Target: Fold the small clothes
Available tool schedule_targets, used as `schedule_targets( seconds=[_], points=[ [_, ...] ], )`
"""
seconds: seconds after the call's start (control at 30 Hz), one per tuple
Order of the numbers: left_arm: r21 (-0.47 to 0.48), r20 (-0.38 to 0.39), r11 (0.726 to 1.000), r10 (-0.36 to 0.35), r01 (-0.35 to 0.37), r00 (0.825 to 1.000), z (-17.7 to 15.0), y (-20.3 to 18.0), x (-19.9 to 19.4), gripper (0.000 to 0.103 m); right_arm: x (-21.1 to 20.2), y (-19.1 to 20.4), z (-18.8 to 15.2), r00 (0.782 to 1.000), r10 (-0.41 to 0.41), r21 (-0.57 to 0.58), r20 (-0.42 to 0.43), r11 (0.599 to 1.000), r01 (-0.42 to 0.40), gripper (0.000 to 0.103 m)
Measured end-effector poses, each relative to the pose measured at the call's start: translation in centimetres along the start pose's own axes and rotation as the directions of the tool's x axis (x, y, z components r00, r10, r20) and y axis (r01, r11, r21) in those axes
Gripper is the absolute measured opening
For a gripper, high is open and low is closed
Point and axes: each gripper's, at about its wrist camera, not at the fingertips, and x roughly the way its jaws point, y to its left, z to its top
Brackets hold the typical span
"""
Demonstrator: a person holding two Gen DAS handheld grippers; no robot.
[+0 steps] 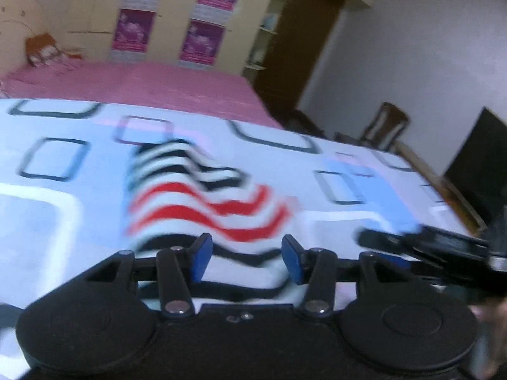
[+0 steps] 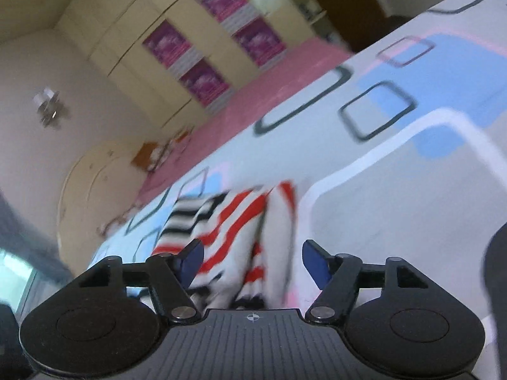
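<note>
The striped garment [image 1: 202, 202] lies on the bed [image 1: 57, 209], mid-frame in the left wrist view and at lower centre in the right wrist view, where one part looks already turned over onto the rest. Both pictures are smeared, so the exact edges of the cloth are hard to make out.

The left gripper [image 1: 247, 258] has its fingers partly apart, with only cloth seen past the gap and nothing pinched between them. The right gripper [image 2: 250, 264] has its fingers spread wider, and they too are empty; the garment shows between and beyond them. Whether the pads rest on the fabric I cannot tell.

This reads as a moment between folds: a fold laid down and let go, the next grasp not yet taken. To do that well, I would let the cloth settle, then pick two corners of the same edge, one per gripper, coming in low along the bed so the lower finger slips under one layer only. Pinching the sheet with the garment is the chief risk. Lift both corners evenly and lay them over in line with the stripes.
</note>
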Motion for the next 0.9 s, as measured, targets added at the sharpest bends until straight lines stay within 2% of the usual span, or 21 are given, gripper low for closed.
schedule_targets(
  seconds=[0.07, 0.2, 0.3, 0.4, 0.43, 0.5, 0.67, 0.73, 0.8, 0.87, 0.9],
  points=[
    [-0.030, -0.028, 0.999, 0.011, -0.011, 1.000, -0.1, 1.9, 0.6, 0.043, 0.8, 0.9, -0.7, 0.999, 0.009, -0.017, -0.044, 1.000, -0.009, 0.069],
    [-0.010, -0.064, 0.999, 0.046, -0.047, 0.997, -1.4, 3.1, 1.6, 0.043, 1.9, 2.7, -1.7, 0.995, 0.004, -0.033, -0.099, 0.999, -0.008, 0.069],
    [0.004, -0.081, 0.999, 0.050, -0.050, 0.995, -2.1, 3.5, 1.5, 0.045, 2.8, 3.8, -2.0, 0.988, -0.032, -0.059, -0.151, 0.998, 0.023, 0.069],
    [0.005, -0.092, 0.999, 0.034, -0.034, 0.995, -2.4, 4.1, 1.5, 0.045, 4.3, 4.1, -2.8, 0.976, -0.110, -0.071, -0.185, 0.993, 0.098, 0.068],
    [0.010, -0.095, 1.000, 0.029, -0.028, 0.995, -2.5, 4.4, 1.5, 0.045, 4.8, 4.0, -2.9, 0.972, -0.129, -0.071, -0.197, 0.991, 0.117, 0.063],
    [0.023, -0.101, 1.000, 0.016, -0.014, 0.995, -2.6, 4.5, 1.2, 0.044, 5.4, 3.8, -3.4, 0.967, -0.145, -0.053, -0.207, 0.989, 0.137, 0.018],
    [0.076, -0.136, 0.997, -0.015, 0.025, 0.991, -3.1, 4.2, 2.1, 0.045, 3.2, 3.3, -5.2, 0.981, -0.153, -0.079, -0.119, 0.986, 0.145, 0.014],
    [0.156, -0.168, 0.988, 0.021, 0.006, 0.986, -3.2, 3.2, 2.9, 0.045, 3.6, 2.5, -6.4, 0.969, -0.206, -0.093, -0.137, 0.977, 0.194, 0.014],
    [0.243, -0.187, 0.970, 0.063, -0.016, 0.980, -3.1, 2.0, 3.3, 0.046, 3.9, 1.5, -6.9, 0.970, -0.188, -0.054, -0.151, 0.982, 0.182, 0.014],
    [0.238, -0.196, 0.971, 0.046, 0.002, 0.979, -2.4, 2.2, 2.9, 0.046, 3.0, 1.8, -6.2, 0.979, -0.163, -0.045, -0.123, 0.986, 0.159, 0.015],
    [0.201, -0.178, 0.979, 0.011, 0.025, 0.984, -1.9, 2.8, 2.3, 0.044, 2.5, 2.1, -5.7, 0.983, -0.152, -0.041, -0.098, 0.988, 0.149, 0.024]
  ],
)
